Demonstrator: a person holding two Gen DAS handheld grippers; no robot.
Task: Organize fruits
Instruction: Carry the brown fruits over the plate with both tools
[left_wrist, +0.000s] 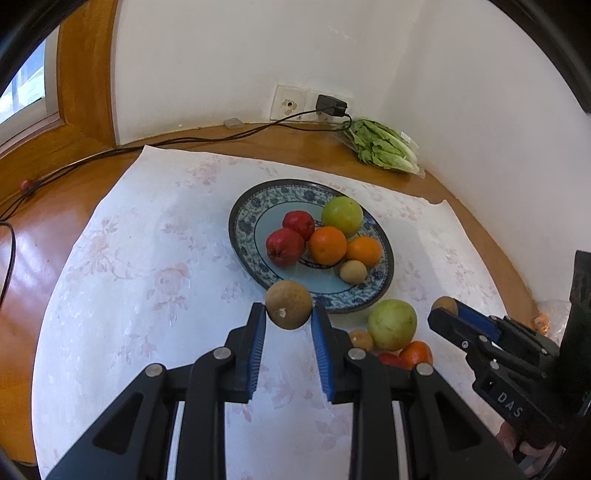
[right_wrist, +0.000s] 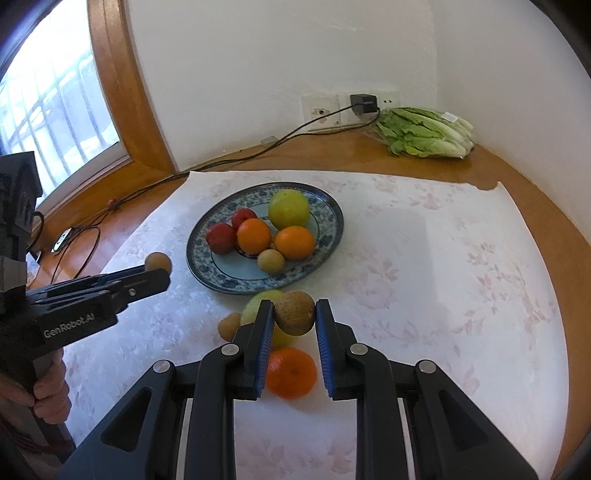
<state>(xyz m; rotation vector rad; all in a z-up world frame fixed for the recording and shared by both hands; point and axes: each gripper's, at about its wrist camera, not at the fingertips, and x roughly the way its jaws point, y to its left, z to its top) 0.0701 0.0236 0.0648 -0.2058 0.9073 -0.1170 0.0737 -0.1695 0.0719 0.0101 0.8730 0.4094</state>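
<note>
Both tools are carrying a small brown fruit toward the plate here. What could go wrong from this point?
1. The left tool and right tool each pinch a round brown fruit only at the fingertips, so either could slip out.
2. The plate already holds six fruits; a dropped one may roll off or knock others.
3. The right tool hangs over the loose orange and green fruit, which lowering might bump.

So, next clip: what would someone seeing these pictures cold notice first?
Probably the blue patterned plate mid-table, heaped with two oranges, two red fruits, a green apple and a small brown fruit. Next, each claw grips a brown fruit: the left claw holds the left brown fruit, the right claw the right brown fruit, above loose fruit lying near the plate.
</note>
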